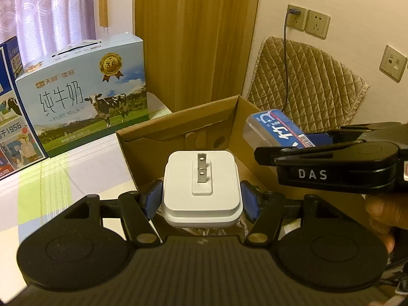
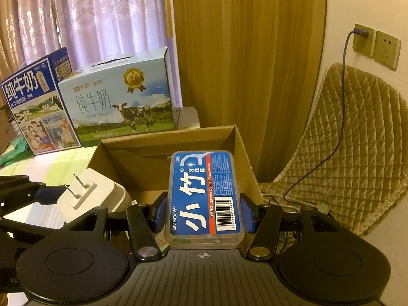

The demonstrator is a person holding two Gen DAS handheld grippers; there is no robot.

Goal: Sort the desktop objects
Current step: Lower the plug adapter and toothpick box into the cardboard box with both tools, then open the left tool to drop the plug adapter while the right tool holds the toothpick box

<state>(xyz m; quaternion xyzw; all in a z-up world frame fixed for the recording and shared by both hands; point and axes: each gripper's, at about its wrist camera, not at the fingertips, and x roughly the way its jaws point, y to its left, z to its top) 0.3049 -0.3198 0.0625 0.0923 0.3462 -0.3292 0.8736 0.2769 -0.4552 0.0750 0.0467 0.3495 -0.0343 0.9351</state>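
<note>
My left gripper (image 1: 201,199) is shut on a white plug adapter (image 1: 201,186), prongs up, held over the near edge of an open cardboard box (image 1: 178,125). My right gripper (image 2: 204,211) is shut on a clear floss pick box with a blue label (image 2: 204,193), also over the cardboard box (image 2: 132,158). In the left wrist view the floss box (image 1: 275,127) and the right gripper's black body appear at right. In the right wrist view the adapter (image 2: 91,196) shows at left, beside the floss box.
Two milk cartons (image 2: 114,97) (image 2: 33,102) stand on the checked tablecloth (image 1: 51,178) behind and left of the cardboard box. A quilted chair back (image 2: 357,140), a cable (image 2: 341,107) from a wall socket, and curtains lie behind. A hand (image 1: 385,219) shows at right.
</note>
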